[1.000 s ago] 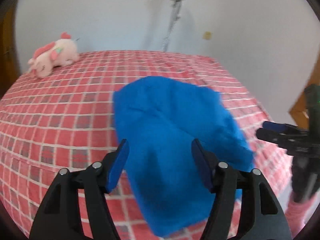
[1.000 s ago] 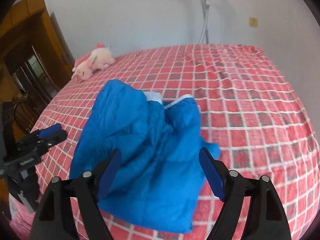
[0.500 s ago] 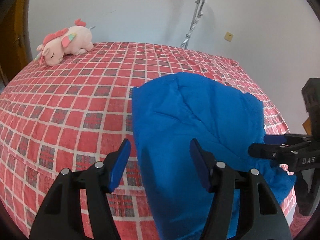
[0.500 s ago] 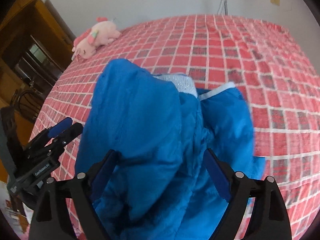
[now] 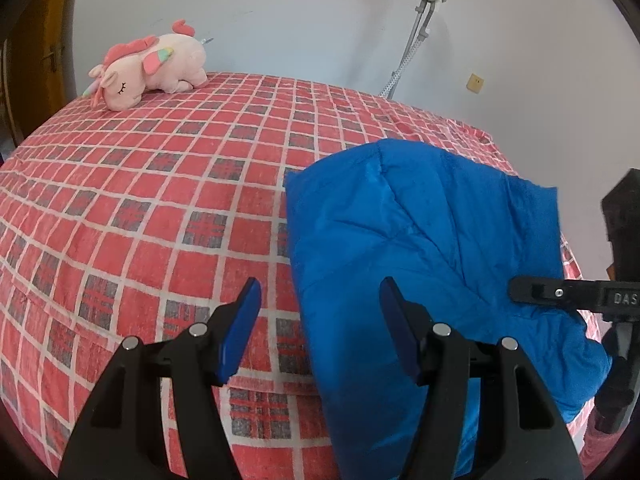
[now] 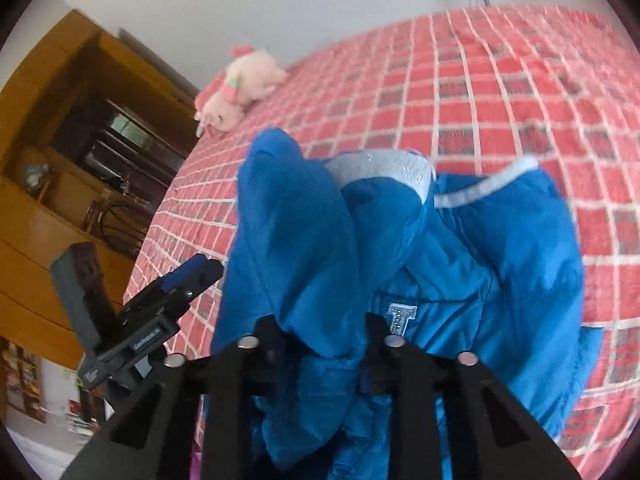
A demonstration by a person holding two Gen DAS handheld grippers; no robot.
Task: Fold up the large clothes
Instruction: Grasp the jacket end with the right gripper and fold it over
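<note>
jacket lying bunched by the bed near edge | right gripper jaws closing on a jacket fold | left gripper hanging half open, empty, over jacket's left edge | bed's far side lying bare | plush toy sitting by the wall

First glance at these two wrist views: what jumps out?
A bright blue jacket heaped at the near edge of the red checked bedspread dominates both views. The right gripper is closing its jaws on a fold of it, while the left gripper stands open at its left edge. A pink plush unicorn lies at the bed's far side.
</note>
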